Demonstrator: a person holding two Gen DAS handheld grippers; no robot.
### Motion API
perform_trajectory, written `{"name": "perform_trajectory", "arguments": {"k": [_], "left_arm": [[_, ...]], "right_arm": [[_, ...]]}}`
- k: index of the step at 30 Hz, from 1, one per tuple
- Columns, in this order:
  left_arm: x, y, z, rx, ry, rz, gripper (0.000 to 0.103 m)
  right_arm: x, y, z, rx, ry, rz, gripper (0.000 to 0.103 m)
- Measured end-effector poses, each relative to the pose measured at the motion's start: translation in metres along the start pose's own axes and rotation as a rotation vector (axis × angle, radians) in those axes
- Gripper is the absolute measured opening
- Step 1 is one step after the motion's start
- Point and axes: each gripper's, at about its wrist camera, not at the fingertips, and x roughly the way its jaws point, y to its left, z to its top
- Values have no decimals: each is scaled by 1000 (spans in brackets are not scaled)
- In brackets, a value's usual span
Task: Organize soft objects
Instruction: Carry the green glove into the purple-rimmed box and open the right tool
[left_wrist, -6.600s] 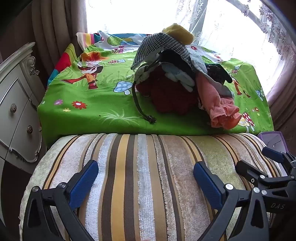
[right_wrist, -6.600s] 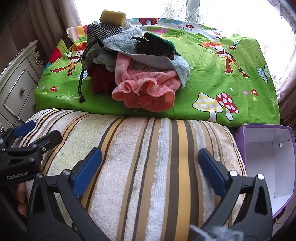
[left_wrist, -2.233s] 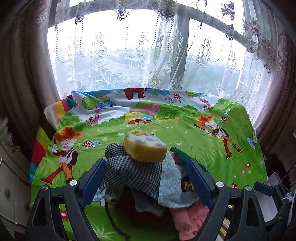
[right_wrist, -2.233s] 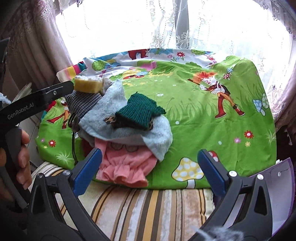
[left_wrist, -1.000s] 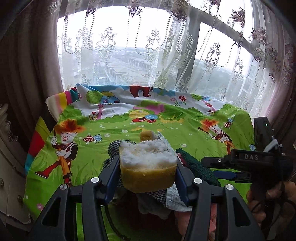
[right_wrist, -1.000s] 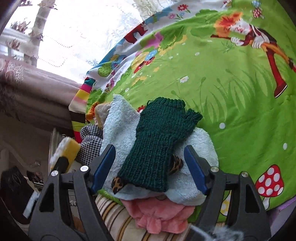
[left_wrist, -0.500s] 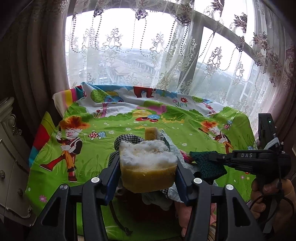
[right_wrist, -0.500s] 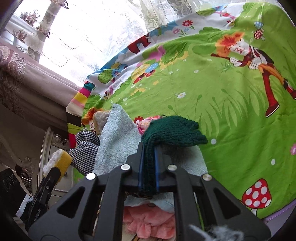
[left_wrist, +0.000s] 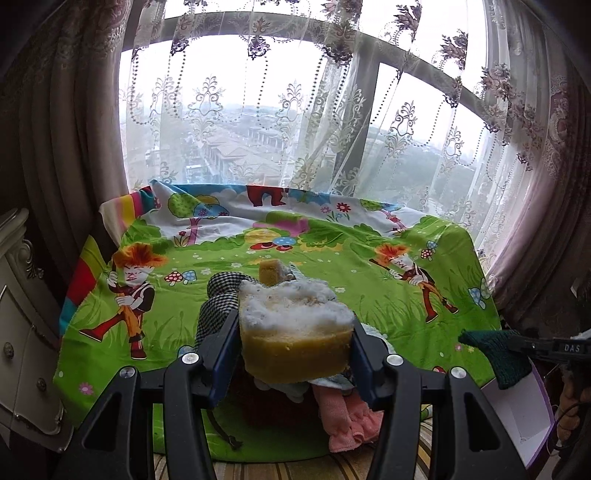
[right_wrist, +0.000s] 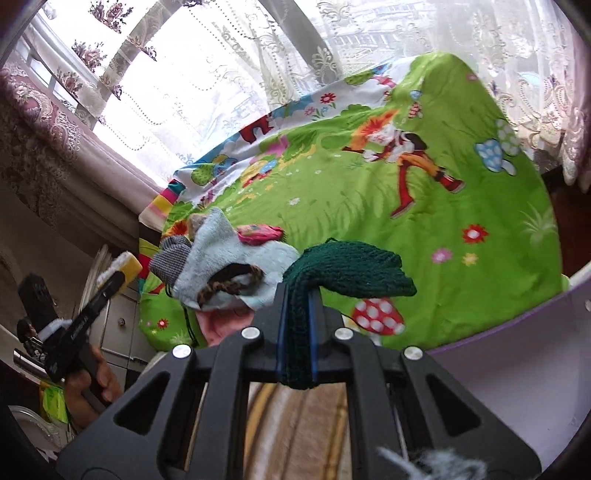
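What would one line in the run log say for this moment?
left gripper: shut on yellow sponge | right gripper: shut on green knit piece | pile: on green sheet | purple box: nothing visible inside

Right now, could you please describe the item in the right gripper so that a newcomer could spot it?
Above the near edge of the green cartoon sheet, the right gripper is shut on a dark green knitted piece. It alone is ribbed knit; the neighbouring pile holds pale blue towelling.

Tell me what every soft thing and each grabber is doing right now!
Yellow sponge: clamped in the left gripper, lifted.
Green knitted glove: pinched in the right gripper, lifted, drooping.
Blue towel: on the pile.
Pink cloth: under the pile, hanging over the edge.
Purple box: open.
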Motion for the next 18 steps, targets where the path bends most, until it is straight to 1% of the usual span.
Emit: {"name": "perform_trajectory", "arguments": {"k": [2,4,8,11,13,15,16,18], "left_arm": [[-3,-9,-2,11,3,-15,55],[-6,-19,-4,22,3,-27,55],[-9,-36,-8,43,12,-52,55],[-10,-45,-13,59,23,-60,55],[-10,-50,-16,68,30,-59,55],[-9,-53,-17,74,37,-55,55],[-9,-53,-18,76,39,-51,55],[-8,-54,-18,81,43,-44,55]], "right_arm": [[-20,-21,-21,5,5,-65,13],[-35,-43,-40,30,17,-106,13],[-43,-89,-70,83,71,-176,13],[-32,-121,-85,115,134,-214,13],[-19,-136,-91,125,173,-220,13],[-5,-144,-95,123,198,-222,13],[2,-144,-94,113,207,-209,13],[13,-137,-92,67,207,-186,13]]}}
